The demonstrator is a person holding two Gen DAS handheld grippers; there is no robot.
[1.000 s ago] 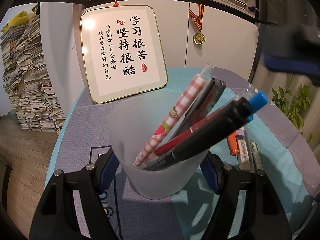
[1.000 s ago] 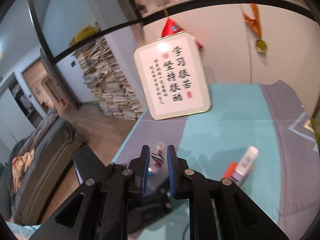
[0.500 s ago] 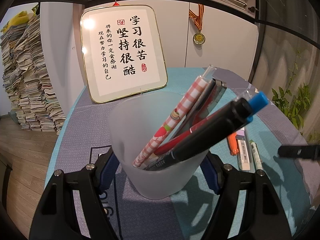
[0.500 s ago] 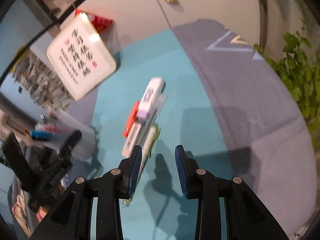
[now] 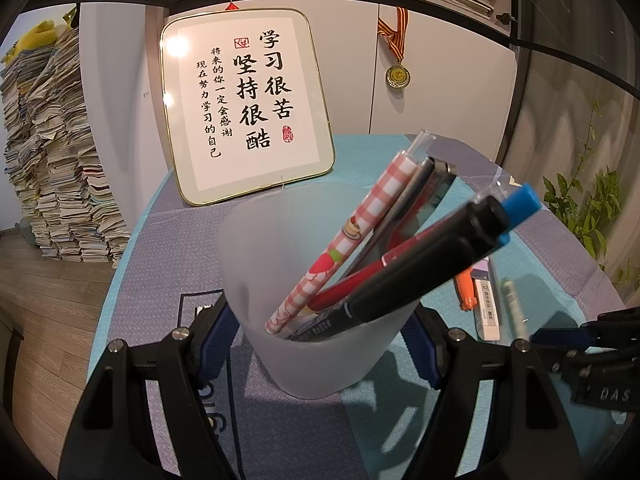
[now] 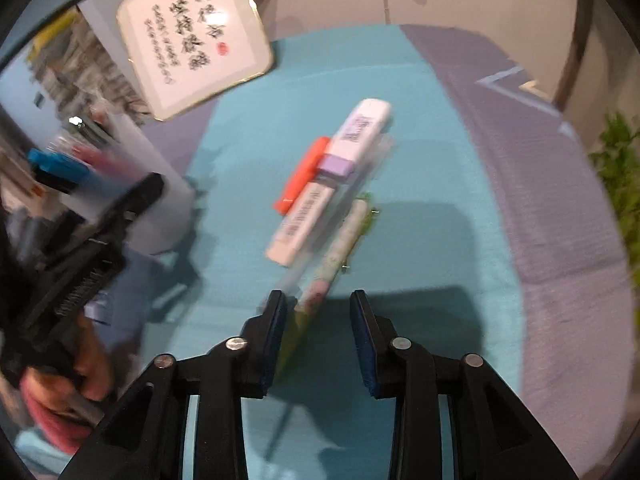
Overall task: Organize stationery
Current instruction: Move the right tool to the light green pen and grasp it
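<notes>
The left gripper (image 5: 320, 344) is clamped around a frosted translucent plastic cup (image 5: 304, 264), its blue-padded fingers (image 5: 218, 332) pressing on either side of the cup's lower wall. The cup stands on a teal and grey-purple tablecloth (image 5: 168, 260) and holds several pens that lean to the right: a red-and-white checked pen with cartoon prints (image 5: 352, 232), a red pen (image 5: 360, 280), a thick black marker (image 5: 424, 264) and a pen with a blue cap (image 5: 520, 204).

To the right of the cup, a small group of stationery lies loose on the teal cloth: an orange pen (image 6: 302, 176), a white correction-tape case with a lilac end (image 6: 358, 136), a white rectangular eraser in a printed sleeve (image 6: 300, 224) and a pale floral-patterned pen (image 6: 336, 256). The right gripper (image 6: 318, 336) hangs over the near end of the floral pen; its jaws have just been closing, yet they stand apart with the pen's near end between them, and the pads do not press on it.

At the far side of the table a gold-framed calligraphy board (image 5: 248, 104) leans on a white cabinet (image 5: 440, 80), with a gold medal on a striped ribbon (image 5: 397, 76) to its right.
</notes>
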